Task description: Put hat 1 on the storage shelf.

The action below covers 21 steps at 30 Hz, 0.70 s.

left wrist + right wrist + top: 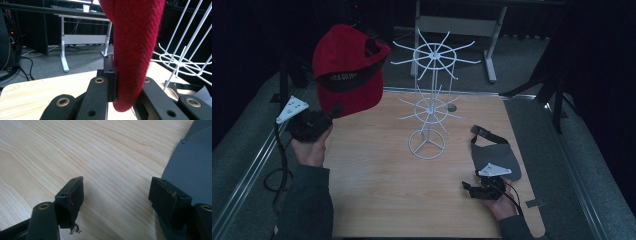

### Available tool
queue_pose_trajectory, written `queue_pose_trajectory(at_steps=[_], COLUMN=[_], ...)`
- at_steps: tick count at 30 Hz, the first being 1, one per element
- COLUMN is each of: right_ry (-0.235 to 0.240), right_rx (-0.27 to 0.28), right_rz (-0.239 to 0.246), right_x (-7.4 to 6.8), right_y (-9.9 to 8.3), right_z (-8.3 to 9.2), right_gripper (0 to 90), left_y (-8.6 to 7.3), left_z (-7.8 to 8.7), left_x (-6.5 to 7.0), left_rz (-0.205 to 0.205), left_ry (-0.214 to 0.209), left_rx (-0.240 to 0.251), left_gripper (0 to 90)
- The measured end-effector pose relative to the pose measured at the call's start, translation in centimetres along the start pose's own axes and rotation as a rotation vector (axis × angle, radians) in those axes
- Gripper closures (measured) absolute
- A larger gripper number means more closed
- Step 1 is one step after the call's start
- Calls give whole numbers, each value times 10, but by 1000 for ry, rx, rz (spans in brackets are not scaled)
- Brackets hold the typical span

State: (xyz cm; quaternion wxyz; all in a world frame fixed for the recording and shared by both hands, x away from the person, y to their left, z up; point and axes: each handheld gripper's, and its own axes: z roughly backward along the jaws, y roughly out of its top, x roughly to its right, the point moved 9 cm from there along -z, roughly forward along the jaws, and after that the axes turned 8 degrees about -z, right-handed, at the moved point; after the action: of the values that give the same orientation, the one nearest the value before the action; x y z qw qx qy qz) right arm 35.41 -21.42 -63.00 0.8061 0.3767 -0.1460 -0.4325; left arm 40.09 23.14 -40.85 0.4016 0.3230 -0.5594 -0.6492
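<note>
Red cap [347, 67] w/ black underbrim, held up, left of table.

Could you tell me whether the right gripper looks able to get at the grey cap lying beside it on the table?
Probably yes: the right gripper is open, and the grey cap lies right next to it with nothing between them.

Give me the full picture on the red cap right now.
The red cap looks like woven fabric, with a dark underside or band bearing small pale lettering too small to read. It hangs in the air, tilted, above the table's far left corner, left of the white wire rack. The left gripper clamps its lower edge; nothing else touches it.
</note>
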Motion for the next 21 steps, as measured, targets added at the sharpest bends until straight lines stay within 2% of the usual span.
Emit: queue_pose_trajectory(at_steps=[5,9,13,21], right_ry=[0,0,0,0], right_rx=[0,0,0,1], right_rz=[0,-1,0,0], right_x=[0,0,0,0], right_y=[0,0,0,0], right_z=[0,0,0,0], right_gripper=[281,280,280,280], left_y=[1,5,12,22], left_z=[-1,-2,-3,-4], left_x=[0,1,4,4], left_rz=[11,2,-12,-2], left_ry=[-6,-7,-14,-19], left_rx=[4,-1,12,36], left_gripper=[858,858,858,858])
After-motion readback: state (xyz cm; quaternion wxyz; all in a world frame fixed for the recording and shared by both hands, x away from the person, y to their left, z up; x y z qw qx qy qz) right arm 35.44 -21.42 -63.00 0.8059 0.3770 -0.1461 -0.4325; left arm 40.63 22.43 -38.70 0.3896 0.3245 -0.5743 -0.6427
